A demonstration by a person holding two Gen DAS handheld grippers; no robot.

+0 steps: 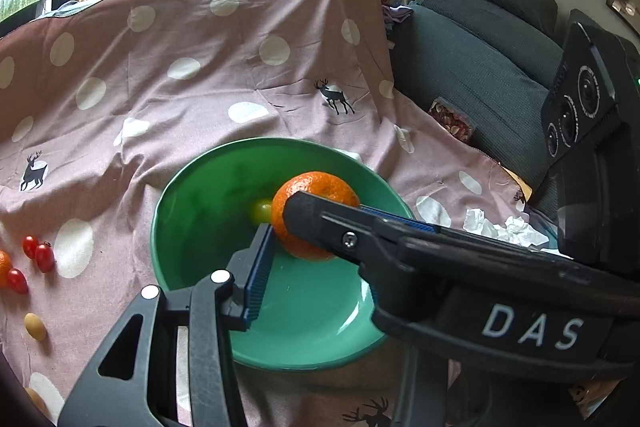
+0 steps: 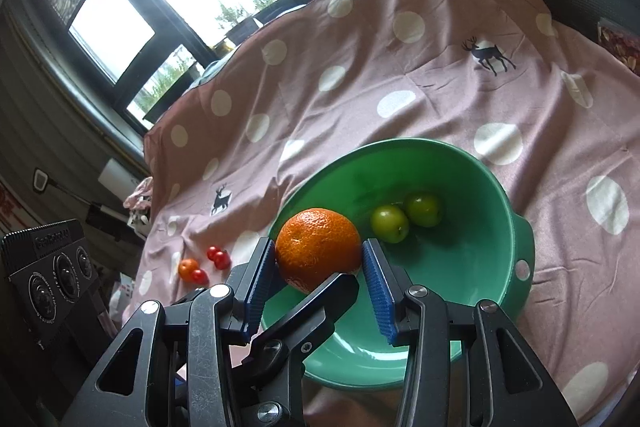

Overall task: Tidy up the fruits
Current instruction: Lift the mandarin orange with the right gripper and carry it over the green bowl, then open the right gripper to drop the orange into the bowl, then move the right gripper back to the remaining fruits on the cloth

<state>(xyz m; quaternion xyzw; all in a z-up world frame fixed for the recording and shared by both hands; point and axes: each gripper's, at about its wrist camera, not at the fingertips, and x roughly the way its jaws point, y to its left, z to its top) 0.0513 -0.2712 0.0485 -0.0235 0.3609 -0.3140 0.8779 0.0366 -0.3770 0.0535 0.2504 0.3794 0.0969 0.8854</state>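
A large orange (image 2: 316,243) hangs over the near rim of a green bowl (image 2: 500,187). My right gripper (image 2: 318,247) is shut on it, its blue pads pressing both sides. In the left wrist view my left gripper (image 1: 314,219) also holds the orange (image 1: 320,187): one blue pad (image 1: 262,259) touches it, while the right gripper's black finger (image 1: 316,223) hides the other side. From the right wrist view, a left finger (image 2: 328,291) reaches under the orange. Two green round fruits (image 2: 390,223) lie in the bowl.
The bowl (image 1: 192,195) sits on a pink dotted cloth (image 1: 200,67). Left of it lie three cherry tomatoes (image 1: 38,255), a small orange (image 2: 188,267) and a yellow oval fruit (image 1: 35,326). Crumpled tissue (image 1: 504,227) and a dark sofa (image 1: 480,67) are to the right.
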